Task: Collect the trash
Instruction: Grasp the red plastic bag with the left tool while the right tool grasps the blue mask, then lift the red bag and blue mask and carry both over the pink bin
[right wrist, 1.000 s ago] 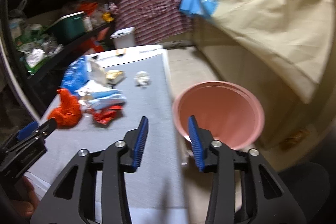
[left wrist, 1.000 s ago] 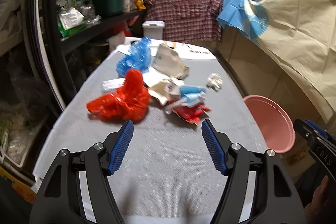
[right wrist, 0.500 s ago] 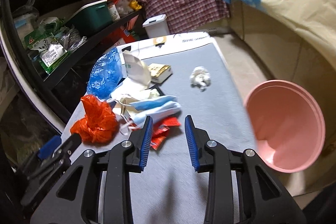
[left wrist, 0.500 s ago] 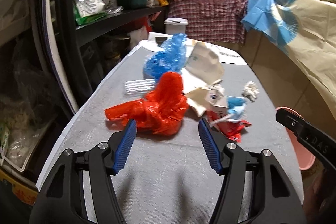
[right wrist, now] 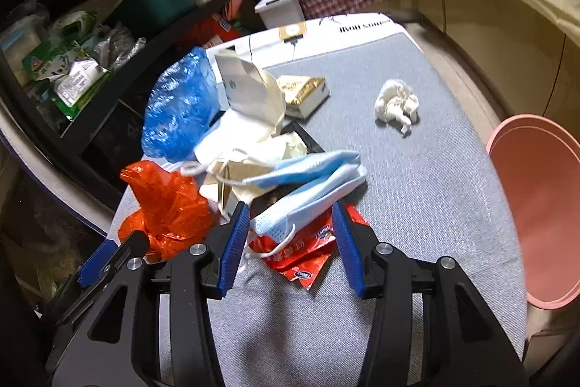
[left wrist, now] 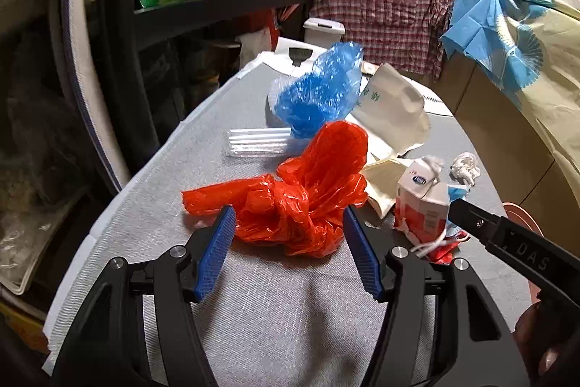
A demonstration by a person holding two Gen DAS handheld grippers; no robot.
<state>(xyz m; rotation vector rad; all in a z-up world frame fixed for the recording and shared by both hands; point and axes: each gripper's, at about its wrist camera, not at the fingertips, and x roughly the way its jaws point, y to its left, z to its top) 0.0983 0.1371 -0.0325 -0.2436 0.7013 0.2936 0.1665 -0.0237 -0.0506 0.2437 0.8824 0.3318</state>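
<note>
Trash heaped mid-counter [left wrist: 152, 213], grey woven cover. Red plastic bag [left wrist: 301, 194], crumpled, nearest the left edge; lower part lying between the pads of the left tongs [left wrist: 288, 223], jaws standing wide, pads apart from the plastic, nothing gripped. Blue plastic bag [left wrist: 319, 97] just behind it, upright and puffed. Clear ribbed plastic piece [left wrist: 253, 142] flat beside the blue bag. White paper bag [left wrist: 391, 107] with green print, leaning against the blue bag. Small red-and-white carton [left wrist: 420, 202] to the right of the red bag. Blue face masks [right wrist: 308, 180], with a red snack wrapper [right wrist: 301, 256] under them, lying in the gap of the right tongs [right wrist: 291, 223]; jaws opening, pads clear of both, nothing held. Gold-printed box [right wrist: 304, 91] behind the paper bag. Crumpled white tissue [right wrist: 397, 104] alone, well apart from the heap. Pink bin [right wrist: 540, 205] off the counter's right edge. Dark shelves [left wrist: 217, 9] along the left, stocked with packets and a green tub.
</note>
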